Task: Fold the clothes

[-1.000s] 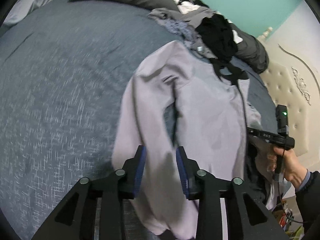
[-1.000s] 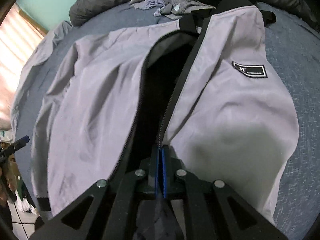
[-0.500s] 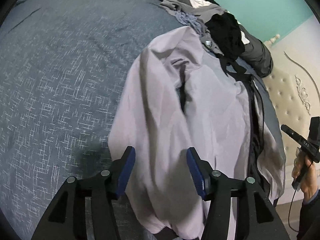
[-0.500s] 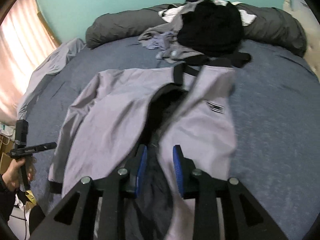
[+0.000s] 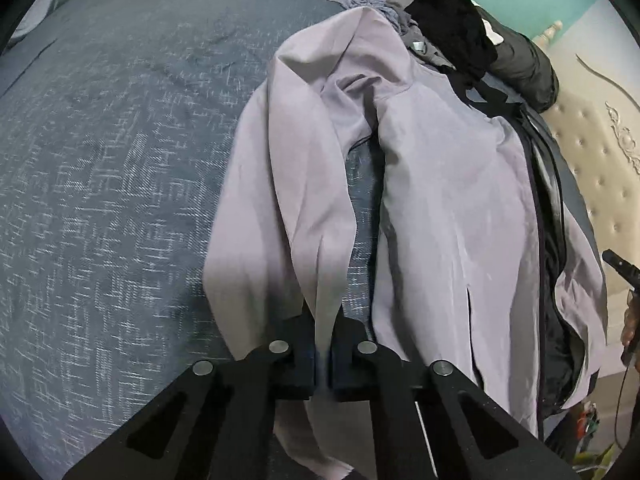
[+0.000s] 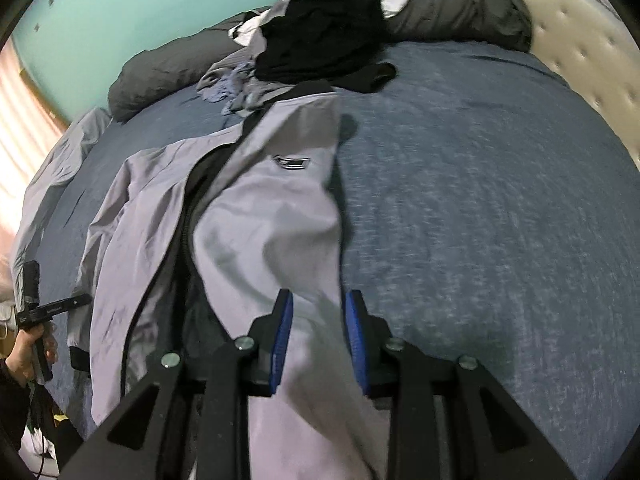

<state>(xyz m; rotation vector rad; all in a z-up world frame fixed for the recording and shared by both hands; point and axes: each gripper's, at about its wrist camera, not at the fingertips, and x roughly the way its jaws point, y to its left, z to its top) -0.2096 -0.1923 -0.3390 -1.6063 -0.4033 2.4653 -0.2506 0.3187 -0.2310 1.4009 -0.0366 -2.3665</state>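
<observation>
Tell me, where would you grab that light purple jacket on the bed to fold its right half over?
Probably at the outer hem edge of the jacket, coming in low from the foot of the bed. That edge lies loose between the open right gripper fingers, while the left gripper already pinches the sleeve on the other side.

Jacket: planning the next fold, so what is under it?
The blue bedspread shows around the jacket and between sleeve and body. Its dark lining shows at the open zip. Anything beneath the fabric is hidden.
</observation>
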